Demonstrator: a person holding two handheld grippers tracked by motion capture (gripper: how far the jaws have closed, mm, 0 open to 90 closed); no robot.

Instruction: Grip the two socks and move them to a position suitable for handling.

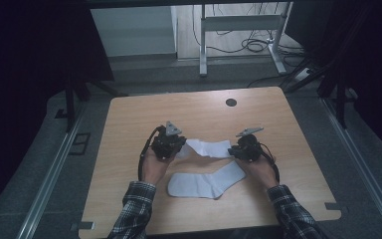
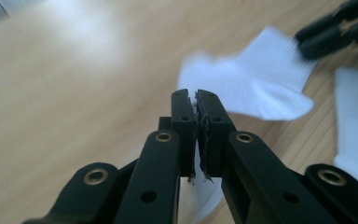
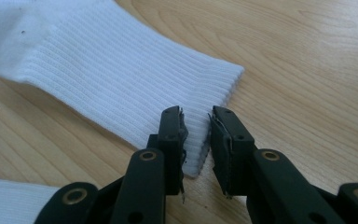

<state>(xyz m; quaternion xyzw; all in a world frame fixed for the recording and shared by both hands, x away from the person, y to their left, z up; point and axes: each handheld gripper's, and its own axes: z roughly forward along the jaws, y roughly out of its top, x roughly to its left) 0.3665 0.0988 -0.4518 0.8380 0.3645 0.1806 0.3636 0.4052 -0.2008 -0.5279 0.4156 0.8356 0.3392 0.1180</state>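
Note:
Two white socks lie on the wooden table (image 1: 129,119). The upper sock (image 1: 209,148) (image 2: 261,79) (image 3: 98,70) stretches between my two grippers. My left gripper (image 1: 181,149) (image 2: 196,100) is shut on its toe end, with white fabric pinched between the pads and that end raised off the wood. At the ribbed cuff, my right gripper (image 1: 233,151) (image 3: 196,116) stands with its jaws a little apart, and the cuff's corner lies flat between them. The right gripper (image 2: 326,32) also appears far off in the left gripper view. The second sock (image 1: 204,182) (image 2: 354,116) (image 3: 4,200) lies flat nearer the person.
A dark round hole (image 1: 231,102) marks the table's far side. Bare wood spreads to the left, right and far side of the socks. Beyond the table stand metal desk legs (image 1: 203,50) with cables on the floor.

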